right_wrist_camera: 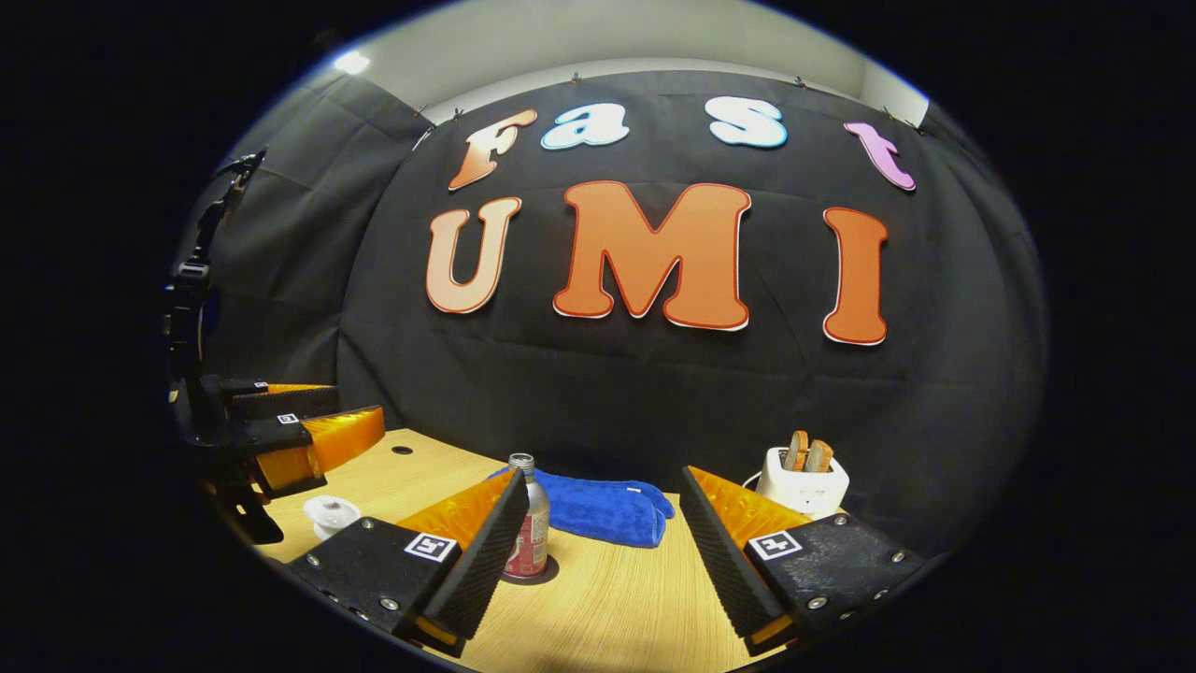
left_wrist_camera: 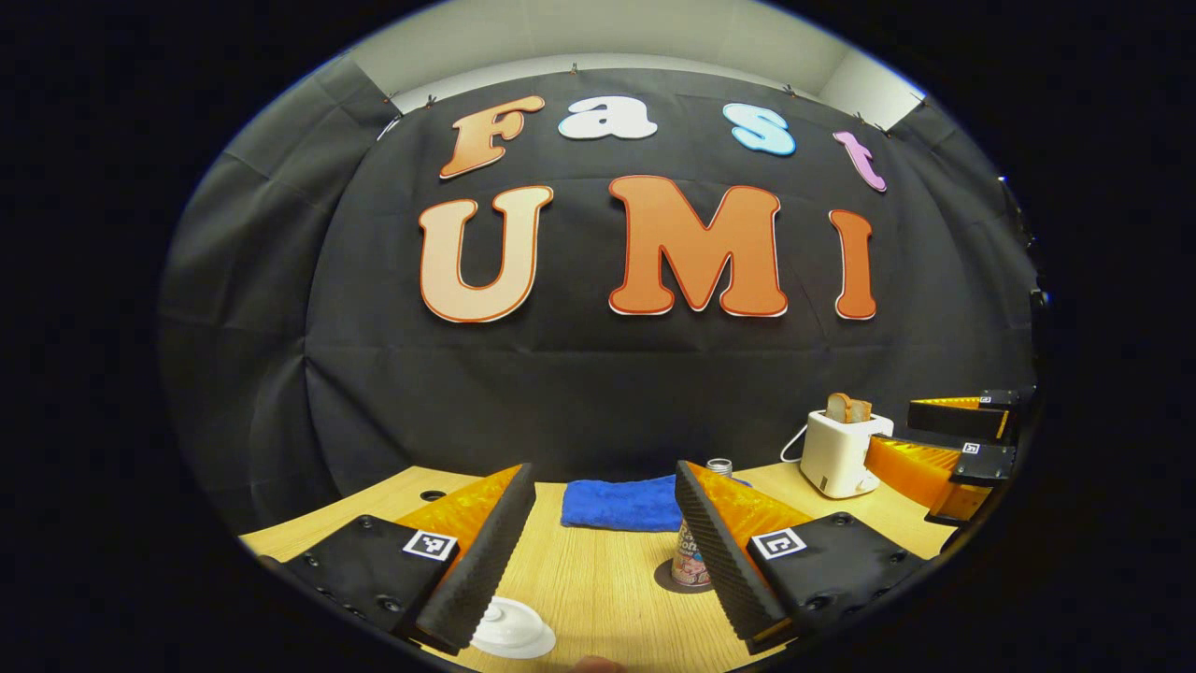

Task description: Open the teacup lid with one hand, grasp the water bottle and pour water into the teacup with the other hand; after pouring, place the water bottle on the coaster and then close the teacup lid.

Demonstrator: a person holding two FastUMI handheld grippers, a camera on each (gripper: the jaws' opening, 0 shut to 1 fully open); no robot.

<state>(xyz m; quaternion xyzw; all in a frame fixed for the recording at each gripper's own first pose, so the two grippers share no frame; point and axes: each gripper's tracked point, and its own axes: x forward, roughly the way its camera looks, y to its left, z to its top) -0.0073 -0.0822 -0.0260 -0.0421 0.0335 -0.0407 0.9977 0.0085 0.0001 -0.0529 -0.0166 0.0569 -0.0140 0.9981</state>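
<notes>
Left gripper (left_wrist_camera: 603, 551): fingers spread, nothing between, above table (left_wrist_camera: 607, 598). Teacup (left_wrist_camera: 512, 628), lid on, just by its left fingertip. Bottle (left_wrist_camera: 693, 551) upright on coaster (left_wrist_camera: 668, 578), partly behind its right finger. Right gripper (right_wrist_camera: 598, 551): fingers wide apart, holding nothing; bottle (right_wrist_camera: 529, 528) behind left finger, towel (right_wrist_camera: 603, 509) ahead, toaster (right_wrist_camera: 804, 481) beyond right finger, teacup (right_wrist_camera: 332, 512) far left.

A blue towel (right_wrist_camera: 603, 509) lies mid-frame on the wooden table (right_wrist_camera: 617, 598); a white toaster (right_wrist_camera: 804, 481) holding bread stands right of it.
</notes>
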